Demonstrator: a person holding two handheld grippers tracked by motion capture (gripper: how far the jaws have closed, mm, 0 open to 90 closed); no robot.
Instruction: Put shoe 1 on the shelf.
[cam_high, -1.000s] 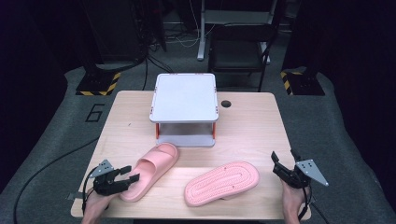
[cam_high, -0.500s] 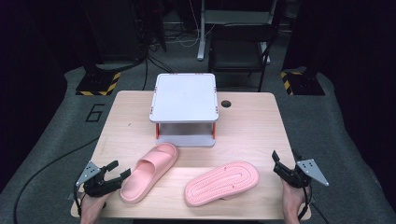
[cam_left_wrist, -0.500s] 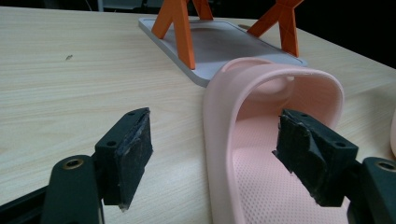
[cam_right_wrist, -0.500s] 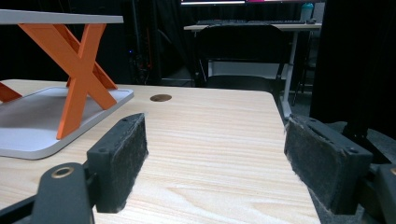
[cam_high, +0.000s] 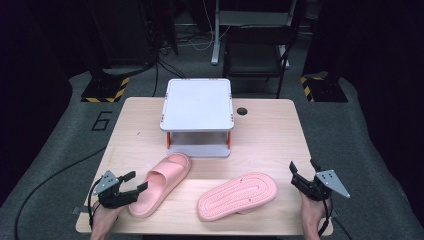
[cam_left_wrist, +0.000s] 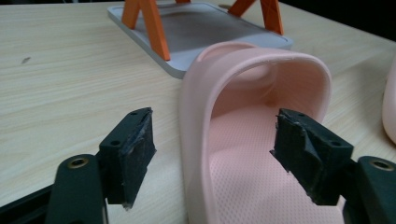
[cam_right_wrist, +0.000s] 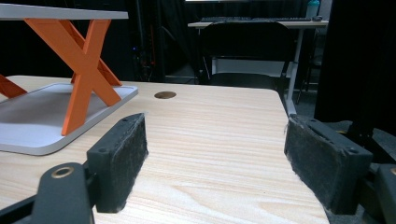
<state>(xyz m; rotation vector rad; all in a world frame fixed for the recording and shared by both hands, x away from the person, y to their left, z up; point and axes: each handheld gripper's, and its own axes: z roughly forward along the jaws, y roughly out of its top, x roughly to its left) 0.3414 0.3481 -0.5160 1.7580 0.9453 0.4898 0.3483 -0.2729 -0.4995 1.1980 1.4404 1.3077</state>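
Your left hand-held gripper (cam_high: 134, 186) is released, its jaws straddling the side wall at the heel of the upright pink slipper (cam_high: 161, 182). Your right hand-held gripper (cam_high: 302, 172) waits released at the worktop (cam_high: 270, 135) edge, beside the overturned slipper (cam_high: 237, 195).

The right gripper (cam_right_wrist: 215, 158) has its jaws wide apart above the bare wooden worktop (cam_right_wrist: 210, 140). To the left stands a grey stand with orange crossed legs (cam_right_wrist: 84, 60). Behind the worktop is a black chair (cam_right_wrist: 243, 51).
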